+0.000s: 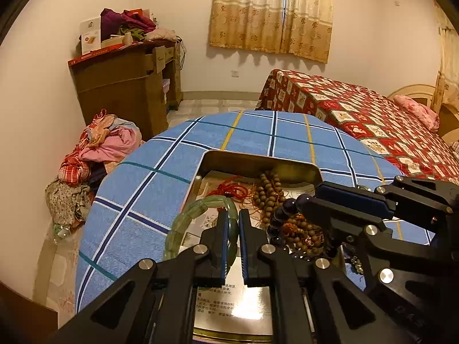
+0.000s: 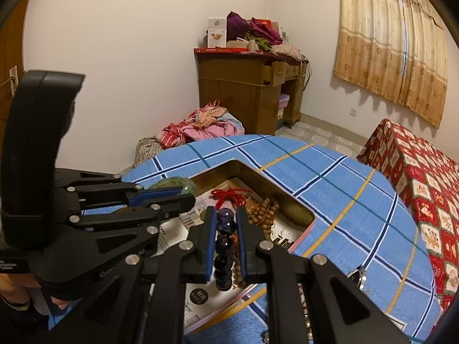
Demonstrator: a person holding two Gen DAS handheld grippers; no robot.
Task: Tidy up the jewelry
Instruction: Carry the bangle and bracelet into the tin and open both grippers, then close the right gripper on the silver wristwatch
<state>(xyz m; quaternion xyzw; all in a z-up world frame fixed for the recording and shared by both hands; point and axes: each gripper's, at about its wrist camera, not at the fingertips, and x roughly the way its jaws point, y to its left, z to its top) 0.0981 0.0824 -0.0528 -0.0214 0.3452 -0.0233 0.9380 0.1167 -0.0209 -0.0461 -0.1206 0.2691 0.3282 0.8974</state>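
Note:
My left gripper [image 1: 231,215] is shut on a green jade bangle [image 1: 183,220] and holds it above a gold metal tin [image 1: 258,162] on the blue plaid table. My right gripper [image 2: 225,215] is shut on a dark purple bead bracelet [image 2: 225,226], just right of the left gripper and over the tin. In the left wrist view the right gripper [image 1: 308,197] holds the same purple beads [image 1: 279,215]. The tin holds a red cord bracelet [image 1: 231,190], brown wooden bead strands [image 1: 268,192] and printed paper. In the right wrist view the bangle [image 2: 172,185] shows behind the left gripper.
The round table has a blue plaid cloth [image 1: 160,177]. A bed with a red patterned cover [image 1: 373,120] stands to the right. A brown desk [image 1: 126,86] piled with clothes and a heap of clothes [image 1: 94,154] on the floor lie behind. Small metal pieces [image 2: 357,276] lie on the cloth.

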